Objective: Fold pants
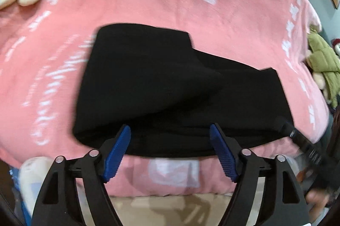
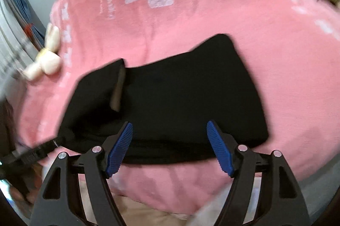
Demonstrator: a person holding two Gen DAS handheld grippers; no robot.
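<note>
On the pink blanket (image 1: pixel 212 38) lie the folded black pants (image 1: pixel 148 85) — my left gripper (image 1: pixel 170 133) and right gripper (image 2: pixel 170 130) both hang released, holding nothing.

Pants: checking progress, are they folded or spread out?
Folded. The black pants lie as a compact layered bundle on the pink blanket, one layer lapped over another.

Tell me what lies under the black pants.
The folded black pants lie on a pink blanket printed with white bows and lettering. The blanket shows all around them; the part directly beneath is covered, so anything there cannot be seen.
</note>
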